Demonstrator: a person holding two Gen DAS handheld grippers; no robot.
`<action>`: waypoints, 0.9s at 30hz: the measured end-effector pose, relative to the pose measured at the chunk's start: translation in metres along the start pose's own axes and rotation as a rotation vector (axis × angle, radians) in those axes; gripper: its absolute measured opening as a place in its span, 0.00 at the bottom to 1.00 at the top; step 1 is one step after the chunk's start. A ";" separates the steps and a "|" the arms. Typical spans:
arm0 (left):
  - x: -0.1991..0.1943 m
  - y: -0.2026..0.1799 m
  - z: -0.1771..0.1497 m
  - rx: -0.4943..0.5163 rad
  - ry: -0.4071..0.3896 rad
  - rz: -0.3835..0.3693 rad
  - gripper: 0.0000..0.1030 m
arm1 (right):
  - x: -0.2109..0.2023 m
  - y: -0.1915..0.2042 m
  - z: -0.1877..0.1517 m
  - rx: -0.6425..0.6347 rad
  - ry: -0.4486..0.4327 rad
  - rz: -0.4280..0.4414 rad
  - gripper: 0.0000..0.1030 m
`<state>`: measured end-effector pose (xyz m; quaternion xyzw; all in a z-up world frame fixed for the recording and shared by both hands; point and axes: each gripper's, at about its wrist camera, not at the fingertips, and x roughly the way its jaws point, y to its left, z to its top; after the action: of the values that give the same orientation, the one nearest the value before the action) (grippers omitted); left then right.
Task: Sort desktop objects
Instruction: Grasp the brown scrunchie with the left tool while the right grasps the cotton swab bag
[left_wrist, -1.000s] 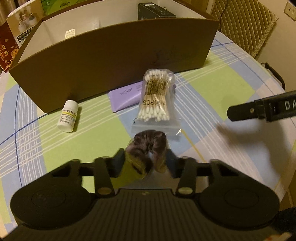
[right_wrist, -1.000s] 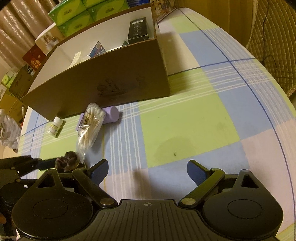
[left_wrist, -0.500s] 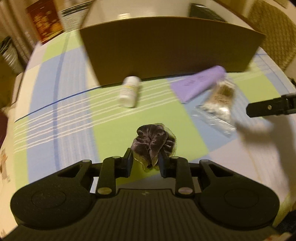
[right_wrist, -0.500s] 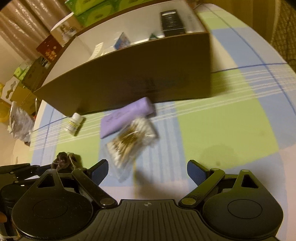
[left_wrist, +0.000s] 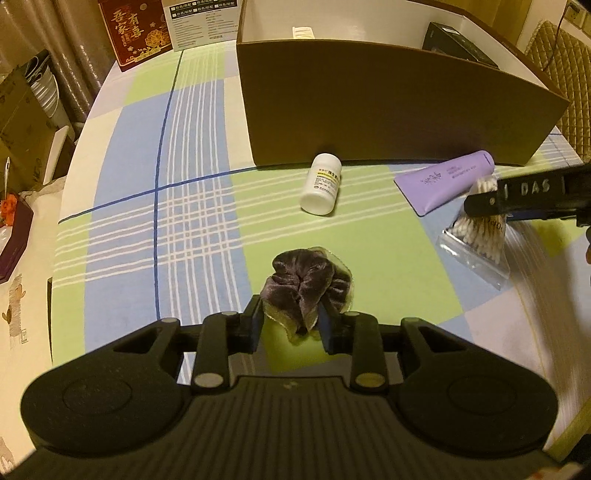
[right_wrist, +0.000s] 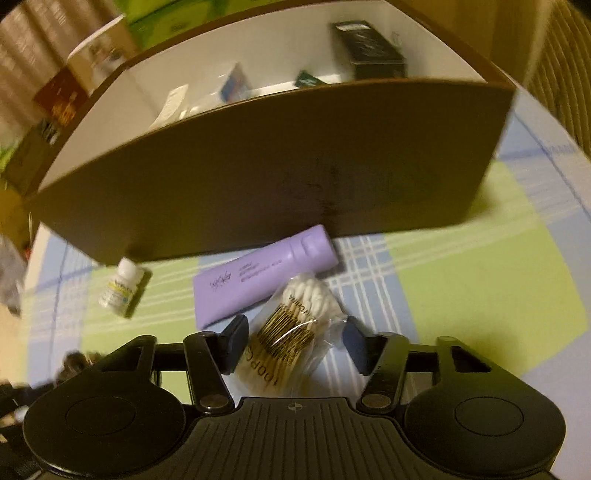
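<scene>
The left gripper (left_wrist: 291, 326) is at lower centre of its view, fingers pinching the near edge of a dark velvet scrunchie (left_wrist: 308, 284) that spreads just above the fingertips over a green check of the tablecloth (left_wrist: 192, 206). Further up lies a white pill bottle (left_wrist: 321, 183) on its side, close to the brown wall of the cardboard box (left_wrist: 388, 110) in the upper half. At right, a purple tube (left_wrist: 443, 181) lies near the box.

The right gripper (right_wrist: 293, 343) has just been closing around a clear bag of cotton swabs (right_wrist: 291, 332), which lies between its fingers at lower centre; whether the pads press it I cannot tell. The tube (right_wrist: 258, 280) is just above, touching the bag.
</scene>
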<state>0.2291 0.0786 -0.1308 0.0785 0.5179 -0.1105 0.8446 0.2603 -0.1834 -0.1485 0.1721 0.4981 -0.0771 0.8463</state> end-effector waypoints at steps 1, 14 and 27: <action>0.000 0.000 0.000 0.001 0.000 -0.005 0.28 | 0.000 0.001 -0.002 -0.031 0.000 0.006 0.47; -0.004 -0.002 -0.004 0.020 0.012 -0.078 0.37 | -0.015 -0.020 -0.028 -0.346 0.068 0.080 0.74; 0.011 -0.014 0.005 0.049 -0.014 -0.053 0.36 | -0.023 0.005 -0.046 -0.410 0.017 0.049 0.39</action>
<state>0.2344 0.0631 -0.1388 0.0845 0.5111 -0.1458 0.8428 0.2127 -0.1626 -0.1477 0.0090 0.5060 0.0478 0.8611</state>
